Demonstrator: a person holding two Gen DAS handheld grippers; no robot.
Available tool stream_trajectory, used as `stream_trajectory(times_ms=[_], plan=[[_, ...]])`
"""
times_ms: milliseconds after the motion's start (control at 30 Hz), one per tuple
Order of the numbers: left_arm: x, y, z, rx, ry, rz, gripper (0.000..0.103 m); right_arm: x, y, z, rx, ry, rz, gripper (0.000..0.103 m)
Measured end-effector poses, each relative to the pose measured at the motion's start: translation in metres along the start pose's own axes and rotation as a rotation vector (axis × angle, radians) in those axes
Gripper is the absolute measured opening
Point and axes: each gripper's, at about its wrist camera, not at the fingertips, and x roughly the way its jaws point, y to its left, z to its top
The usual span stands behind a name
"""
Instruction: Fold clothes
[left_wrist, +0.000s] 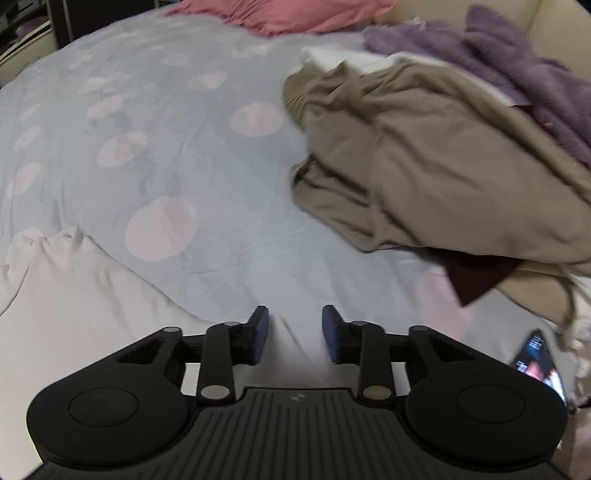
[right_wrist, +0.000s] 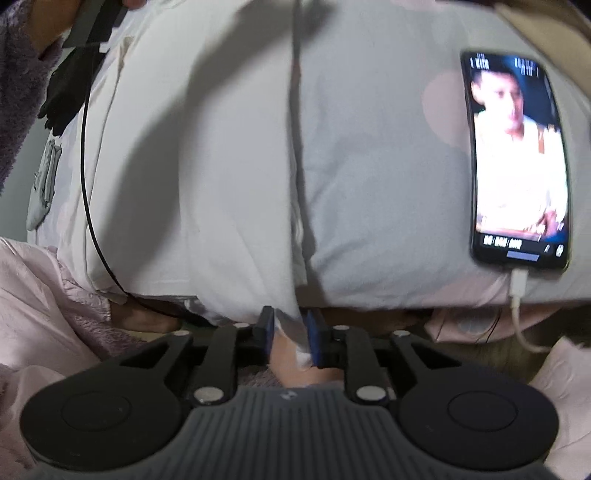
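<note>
A white garment (right_wrist: 207, 177) lies spread flat on the bed, with a lengthwise fold down its middle and its near edge at the bed's front. My right gripper (right_wrist: 290, 334) is at that edge. Its blue pads stand slightly apart, and a corner of the white cloth hangs loosely between them. In the left wrist view the same white garment (left_wrist: 74, 302) covers the lower left of the bed and runs under my left gripper (left_wrist: 294, 334). That gripper is open just above the cloth and holds nothing.
A heap of tan clothes (left_wrist: 424, 162) with a purple fuzzy garment (left_wrist: 517, 70) fills the right of the bed; a pink garment (left_wrist: 288, 14) lies at the far edge. A lit phone (right_wrist: 517, 158) on a white cable (right_wrist: 517, 295) lies right of the garment. A black cable (right_wrist: 86, 184) crosses its left side.
</note>
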Motion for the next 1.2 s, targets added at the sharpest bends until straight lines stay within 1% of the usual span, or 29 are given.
stream_trajectory(times_ms=[133, 233, 300, 367, 433, 500, 567, 733, 833, 967, 1100, 1200], plan=[[-0.022, 0.006, -0.014, 0.017, -0.037, 0.021, 0.031, -0.008, 0.013, 0.007, -0.058, -0.049, -0.019, 0.024], [-0.034, 0.017, -0.028, 0.033, -0.063, 0.064, 0.031, -0.011, 0.022, 0.016, -0.115, -0.075, -0.054, 0.024], [-0.039, 0.03, -0.037, 0.011, -0.067, 0.09, 0.031, -0.009, 0.024, 0.024, -0.136, -0.088, -0.07, 0.029], [-0.043, 0.042, -0.048, -0.025, -0.063, 0.09, 0.031, -0.004, 0.019, 0.031, -0.126, -0.095, -0.066, 0.03], [-0.047, 0.05, -0.061, -0.055, -0.067, 0.08, 0.031, 0.002, 0.013, 0.034, -0.102, -0.096, -0.056, 0.03], [-0.052, 0.051, -0.074, -0.066, -0.069, 0.051, 0.031, 0.009, 0.006, 0.037, -0.076, -0.098, -0.048, 0.03], [-0.057, 0.046, -0.087, -0.064, -0.072, 0.023, 0.031, 0.016, 0.004, 0.037, -0.062, -0.093, -0.045, 0.03], [-0.061, 0.024, -0.112, -0.05, -0.045, -0.034, 0.031, 0.027, 0.009, 0.037, -0.07, -0.078, -0.05, 0.031], [-0.059, 0.013, -0.12, -0.054, -0.017, -0.039, 0.031, 0.03, 0.016, 0.041, -0.096, -0.07, -0.069, 0.031], [-0.056, 0.005, -0.122, -0.054, 0.023, -0.03, 0.031, 0.033, 0.029, 0.044, -0.153, -0.05, -0.101, 0.028], [-0.052, 0.0, -0.116, -0.055, 0.046, -0.038, 0.031, 0.035, 0.039, 0.047, -0.198, -0.035, -0.126, 0.023], [-0.044, -0.003, -0.105, -0.059, 0.064, -0.042, 0.031, 0.038, 0.045, 0.048, -0.226, -0.029, -0.148, 0.023]])
